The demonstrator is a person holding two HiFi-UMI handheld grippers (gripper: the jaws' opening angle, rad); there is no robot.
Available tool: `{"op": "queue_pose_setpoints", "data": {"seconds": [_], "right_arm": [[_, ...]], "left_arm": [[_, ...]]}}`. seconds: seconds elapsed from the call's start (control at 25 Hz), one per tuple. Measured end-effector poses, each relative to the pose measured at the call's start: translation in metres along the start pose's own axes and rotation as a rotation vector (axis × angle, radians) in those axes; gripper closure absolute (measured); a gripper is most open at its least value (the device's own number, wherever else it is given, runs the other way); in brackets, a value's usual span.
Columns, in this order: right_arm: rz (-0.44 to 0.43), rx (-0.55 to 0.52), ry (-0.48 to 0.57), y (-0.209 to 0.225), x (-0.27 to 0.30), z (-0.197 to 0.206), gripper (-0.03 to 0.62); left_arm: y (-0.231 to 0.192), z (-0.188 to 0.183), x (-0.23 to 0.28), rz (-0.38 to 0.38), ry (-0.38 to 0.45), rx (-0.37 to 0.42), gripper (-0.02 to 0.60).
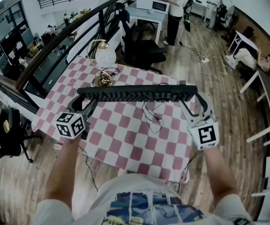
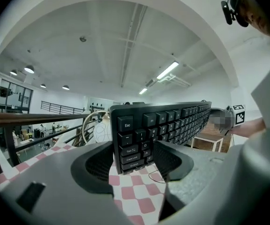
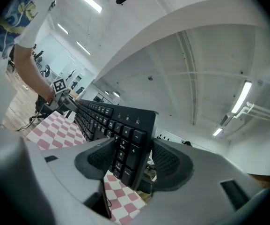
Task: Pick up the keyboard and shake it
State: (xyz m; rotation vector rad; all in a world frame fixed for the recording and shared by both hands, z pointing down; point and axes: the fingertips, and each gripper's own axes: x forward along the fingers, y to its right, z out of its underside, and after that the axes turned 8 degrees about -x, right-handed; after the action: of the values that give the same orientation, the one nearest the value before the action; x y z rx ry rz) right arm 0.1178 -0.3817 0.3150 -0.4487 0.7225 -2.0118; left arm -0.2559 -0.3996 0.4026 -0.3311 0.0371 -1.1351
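Our forearms point(image 1: 65, 172) run out to the two grippers, and each one's clamped on an end of the keyboard point(image 1: 137, 93). The left gripper point(image 1: 84, 102) has the Esc end, the right gripper point(image 1: 192, 101) the numpad end. Its long axis runs straight across between them, lifted clear of the checked tablecloth point(image 1: 125, 139). Past that we see a globe lamp point(image 1: 105, 56), a black chair point(image 1: 144, 50), a railing point(image 1: 69, 36) and open office.

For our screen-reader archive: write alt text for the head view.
A black keyboard is held up over a pink-and-white checked table, its left end clamped in the left gripper and its right end in the right gripper.
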Motion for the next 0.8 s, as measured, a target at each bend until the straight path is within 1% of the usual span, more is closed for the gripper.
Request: {"op": "queue_pose_setpoints", "data": {"seconds": [0.24, 0.8], "right_arm": [[0.031, -0.028, 0.025, 0.011, 0.001, -0.018, 0.349], [0.082, -0.074, 0.091, 0.022, -0.009, -0.037, 0.354]], "left_arm": [[0.001, -0.031, -0.007, -0.007, 0.039, 0.046, 0.322], [0.014, -0.065, -0.023, -0.017, 0.117, 0.110, 0.322]]}}
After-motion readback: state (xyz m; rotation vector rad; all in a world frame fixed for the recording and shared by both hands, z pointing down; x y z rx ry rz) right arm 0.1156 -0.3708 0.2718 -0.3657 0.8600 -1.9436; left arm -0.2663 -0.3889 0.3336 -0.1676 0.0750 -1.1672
